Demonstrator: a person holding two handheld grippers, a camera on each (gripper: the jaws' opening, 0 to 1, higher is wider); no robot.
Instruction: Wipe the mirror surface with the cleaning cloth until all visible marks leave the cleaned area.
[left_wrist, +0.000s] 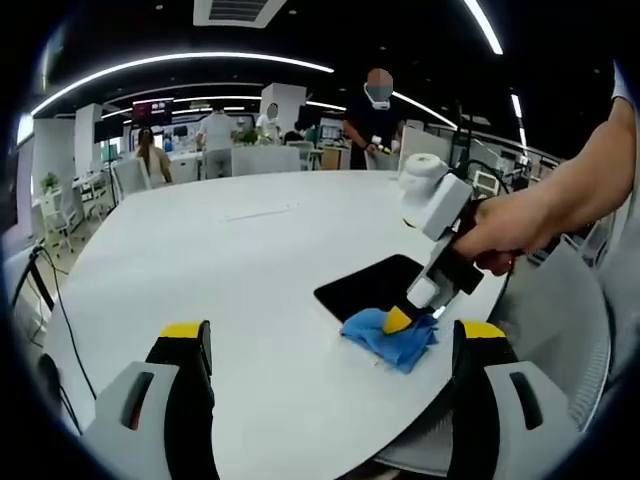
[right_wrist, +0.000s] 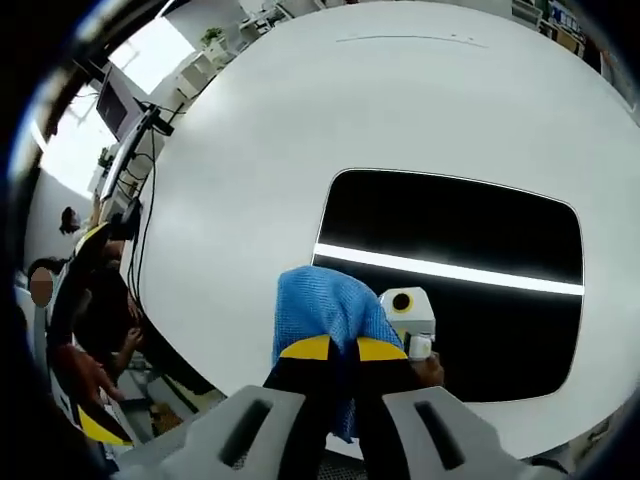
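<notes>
We pinch the blue cleaning cloth (right_wrist: 325, 315) in the right gripper (right_wrist: 343, 350), pressing it at the mirror (right_wrist: 450, 230)'s seven o'clock corner to wipe. Our left gripper (left_wrist: 330, 340) waits wide open, empty, above the white table (left_wrist: 200, 260).

mirror (right_wrist: 450, 290): near-left corner hidden under cloth (right_wrist: 325, 315)
cloth: lower part hidden between right hand-held gripper (right_wrist: 340, 350) jaws
people (far background) (left_wrist: 215, 135): too small to tell detail
</notes>
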